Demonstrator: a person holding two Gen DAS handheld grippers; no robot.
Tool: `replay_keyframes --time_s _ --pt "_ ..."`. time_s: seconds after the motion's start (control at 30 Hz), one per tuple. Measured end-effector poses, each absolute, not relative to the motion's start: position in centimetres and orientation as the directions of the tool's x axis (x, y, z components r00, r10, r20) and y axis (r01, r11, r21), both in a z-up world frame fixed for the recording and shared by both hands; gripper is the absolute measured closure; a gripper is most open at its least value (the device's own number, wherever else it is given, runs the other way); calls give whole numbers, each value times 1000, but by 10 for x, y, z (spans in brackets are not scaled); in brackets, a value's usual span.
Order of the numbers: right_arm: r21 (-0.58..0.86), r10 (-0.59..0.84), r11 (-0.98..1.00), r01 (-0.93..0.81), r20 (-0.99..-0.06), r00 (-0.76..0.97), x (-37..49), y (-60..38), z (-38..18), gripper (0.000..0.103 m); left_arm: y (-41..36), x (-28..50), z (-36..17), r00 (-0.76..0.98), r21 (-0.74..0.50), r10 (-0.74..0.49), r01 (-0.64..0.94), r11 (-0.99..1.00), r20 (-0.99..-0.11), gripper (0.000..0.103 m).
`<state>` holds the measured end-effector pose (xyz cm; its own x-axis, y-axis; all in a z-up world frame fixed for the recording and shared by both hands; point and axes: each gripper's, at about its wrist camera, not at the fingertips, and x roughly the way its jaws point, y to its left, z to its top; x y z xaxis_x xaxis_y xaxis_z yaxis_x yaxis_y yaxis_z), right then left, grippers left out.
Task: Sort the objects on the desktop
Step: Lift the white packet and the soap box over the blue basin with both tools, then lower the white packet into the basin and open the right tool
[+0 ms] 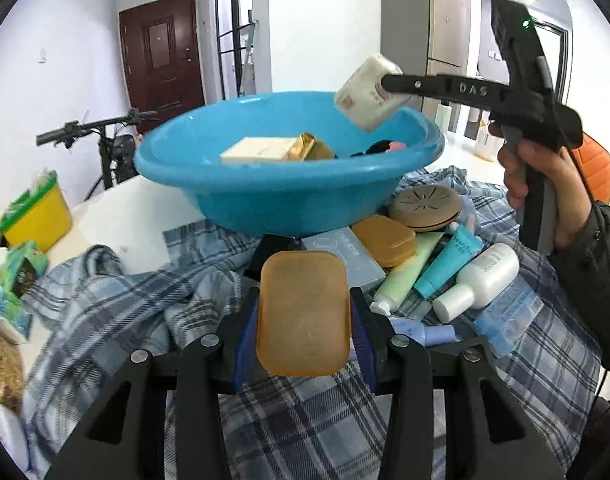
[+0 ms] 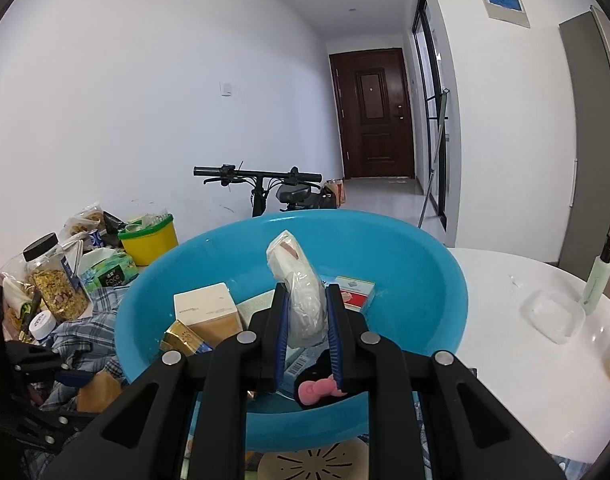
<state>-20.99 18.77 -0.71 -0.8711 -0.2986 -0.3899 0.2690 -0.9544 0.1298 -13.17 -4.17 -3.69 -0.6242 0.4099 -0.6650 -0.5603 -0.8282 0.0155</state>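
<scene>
My left gripper (image 1: pixel 304 300) is shut on an amber soap case (image 1: pixel 303 312) and holds it above the plaid cloth (image 1: pixel 117 304), just in front of the blue basin (image 1: pixel 265 196). My right gripper (image 2: pixel 306 294) is shut on a white wrapped tissue pack (image 2: pixel 303 300) and holds it over the basin (image 2: pixel 425 280); it also shows in the left wrist view (image 1: pixel 389 84), with the pack (image 1: pixel 367 94) above the basin's right rim. Several boxes and a pink bow item (image 2: pixel 319 392) lie inside the basin.
Beside the basin lie another amber case (image 1: pixel 385 240), a brown round disc (image 1: pixel 425 208), a grey box, tubes and a white bottle (image 1: pixel 481 276). A yellow tub (image 1: pixel 37 212) and snack bags stand at left. A clear dish (image 2: pixel 553 316) and bottle sit on the white table.
</scene>
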Motion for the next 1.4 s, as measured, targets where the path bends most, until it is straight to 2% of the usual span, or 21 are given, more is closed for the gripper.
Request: replay_keyframes --time_s 0.2,0.37,0.63,0.73,0.83,0.9,1.1,1.4 --pt "140 -310 -951 277 -384 -870 -207 189 -6 87 -49 -107 4 -679 47 400 -538 -842 -615 58" --pt "143 -310 -951 276 -382 -870 -205 189 -5 87 -48 -100 54 -768 67 373 -473 -879 -521 58" --pt "145 -311 -950 277 -370 -875 -203 188 -4 87 -7 -154 98 -871 63 275 -327 -943 -408 58" --pt "146 -308 -951 272 -371 -876 -204 190 -4 87 9 -184 92 -880 38 246 -285 -958 -407 58" --pt "137 -293 -956 261 -368 -882 -204 191 -4 87 17 -215 71 -851 -32 275 -292 -956 -448 58" --pt "141 -296 -955 261 -367 -882 -204 192 -4 87 24 -230 52 -841 -14 249 -277 -961 -480 58" --pt "133 -287 -958 256 -363 -887 -203 191 -4 87 11 -242 27 -827 -84 281 -276 -957 -487 58" --pt "127 -289 -957 261 -333 -898 -195 192 2 87 -3 -237 15 -841 -80 252 -244 -967 -479 58"
